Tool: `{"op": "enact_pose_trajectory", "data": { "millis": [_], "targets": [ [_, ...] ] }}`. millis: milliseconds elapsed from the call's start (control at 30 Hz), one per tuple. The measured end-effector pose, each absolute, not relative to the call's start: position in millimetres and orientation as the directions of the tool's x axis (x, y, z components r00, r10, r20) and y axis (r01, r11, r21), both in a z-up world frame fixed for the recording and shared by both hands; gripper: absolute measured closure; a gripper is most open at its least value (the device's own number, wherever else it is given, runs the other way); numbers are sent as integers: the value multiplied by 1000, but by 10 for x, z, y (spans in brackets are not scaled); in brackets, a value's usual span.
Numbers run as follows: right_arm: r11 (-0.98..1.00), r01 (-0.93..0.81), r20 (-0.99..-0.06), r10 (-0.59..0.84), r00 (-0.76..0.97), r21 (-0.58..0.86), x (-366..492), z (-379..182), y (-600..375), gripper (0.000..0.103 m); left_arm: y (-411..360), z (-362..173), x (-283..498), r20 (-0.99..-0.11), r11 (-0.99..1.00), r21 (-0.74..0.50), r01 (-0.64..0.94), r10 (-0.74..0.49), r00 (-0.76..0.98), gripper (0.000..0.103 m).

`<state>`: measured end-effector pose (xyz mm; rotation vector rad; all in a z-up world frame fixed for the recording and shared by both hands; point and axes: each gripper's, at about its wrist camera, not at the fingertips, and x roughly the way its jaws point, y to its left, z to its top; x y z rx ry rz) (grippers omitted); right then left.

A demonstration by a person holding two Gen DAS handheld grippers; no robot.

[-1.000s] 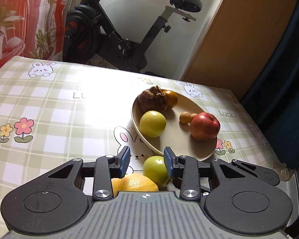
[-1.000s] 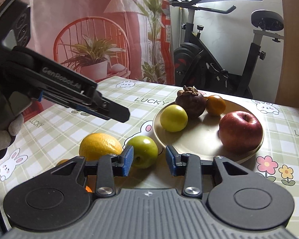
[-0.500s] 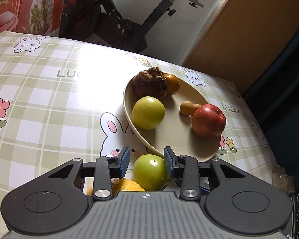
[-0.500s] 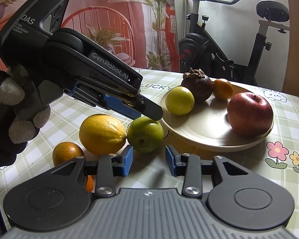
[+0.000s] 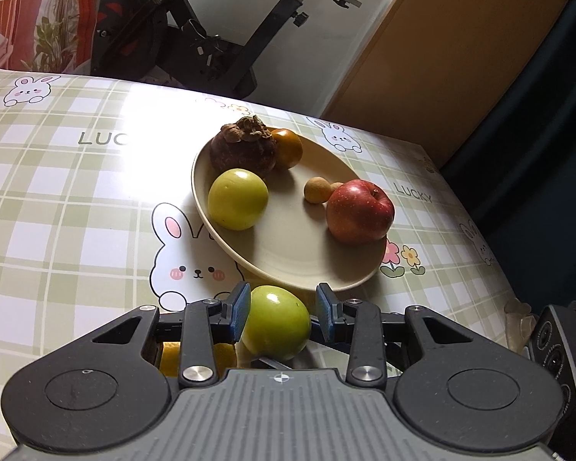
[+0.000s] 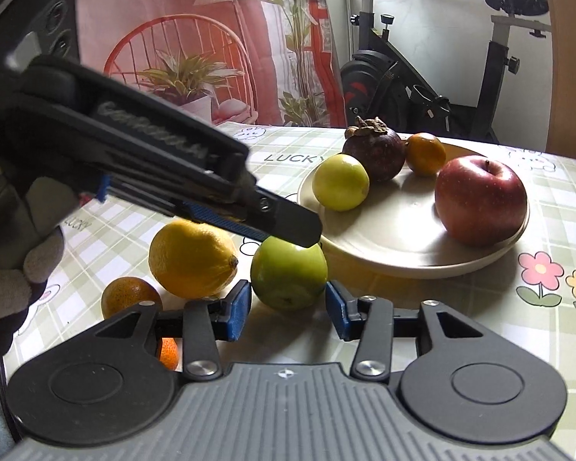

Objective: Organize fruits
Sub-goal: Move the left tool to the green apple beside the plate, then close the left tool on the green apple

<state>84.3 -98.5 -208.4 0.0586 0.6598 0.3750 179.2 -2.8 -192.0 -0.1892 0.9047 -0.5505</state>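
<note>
1. Right now the green apple (image 5: 276,322) sits on the tablecloth (image 5: 57,192), just off the near rim of the beige plate (image 5: 288,257), with a lemon (image 6: 192,257) beside it.
2. Seen from the left gripper (image 5: 282,309), the apple lies straight ahead between its blue pads; the fingers are spread, the left pad about touching the skin, the right one showing a sliver of gap.
3. From the right wrist view, that left gripper slants down over the apple's top, held by a gloved hand (image 6: 15,253).
4. The right gripper (image 6: 288,309) waits low on the near side, fingers spread on either side of the same apple, gripping nothing.
5. I'd judge the left is the one committed; being round, the apple offers no preferred axis, so closing and lifting toward the plate looks like what comes next.
</note>
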Motion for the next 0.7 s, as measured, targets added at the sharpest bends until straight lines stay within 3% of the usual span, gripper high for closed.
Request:
{"op": "enact_pose_trajectory", "data": {
  "millis": [700],
  "targets": [
    [943,-281,-603,330,726,177,863,-2103,-996,55,-153,-1965,1571,-702,862,-274,427,-482,523,66]
  ]
}}
